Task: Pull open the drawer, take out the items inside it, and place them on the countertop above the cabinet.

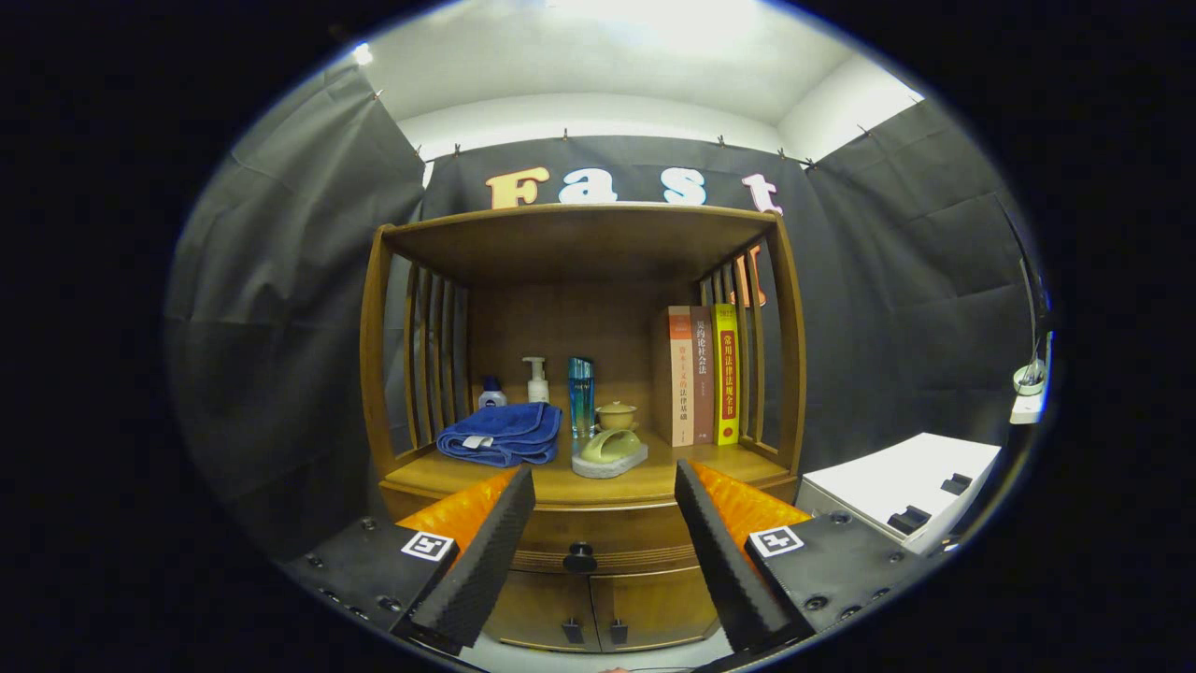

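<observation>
Wooden cabinet (579, 374), drawer (598, 542) closed, beyond the open gripper (603, 561).

Bright glare on the ceiling overhead, shaded shelf interior, sharp focus, fisheye-bent edges.

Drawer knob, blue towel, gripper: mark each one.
Drawer knob (579, 558), gripper view, on its round face.
Blue towel (503, 433), gripper view, on its folded top.
Gripper (605, 484), gripper view, in the gap between its open fingertips.

Spread hand-held gripper (598, 561) facing closed drawer (579, 542)
</observation>
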A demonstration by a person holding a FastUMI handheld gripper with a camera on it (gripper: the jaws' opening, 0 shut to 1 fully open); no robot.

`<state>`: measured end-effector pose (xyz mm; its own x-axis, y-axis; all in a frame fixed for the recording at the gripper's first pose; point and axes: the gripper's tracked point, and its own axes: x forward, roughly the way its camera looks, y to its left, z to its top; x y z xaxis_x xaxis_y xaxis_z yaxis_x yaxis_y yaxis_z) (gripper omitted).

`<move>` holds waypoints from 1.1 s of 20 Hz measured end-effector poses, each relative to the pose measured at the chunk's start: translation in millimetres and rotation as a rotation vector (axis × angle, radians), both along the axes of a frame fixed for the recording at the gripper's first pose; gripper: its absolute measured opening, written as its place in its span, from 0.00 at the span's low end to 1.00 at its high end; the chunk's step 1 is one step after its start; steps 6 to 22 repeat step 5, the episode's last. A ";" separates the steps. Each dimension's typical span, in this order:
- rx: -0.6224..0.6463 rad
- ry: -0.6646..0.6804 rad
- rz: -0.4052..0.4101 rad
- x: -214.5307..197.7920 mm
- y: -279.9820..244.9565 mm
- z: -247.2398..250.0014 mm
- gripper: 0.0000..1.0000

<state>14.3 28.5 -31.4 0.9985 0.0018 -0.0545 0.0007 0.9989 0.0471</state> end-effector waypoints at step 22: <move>-0.009 -0.003 -0.005 1.4 -1.6 -2.9 0.99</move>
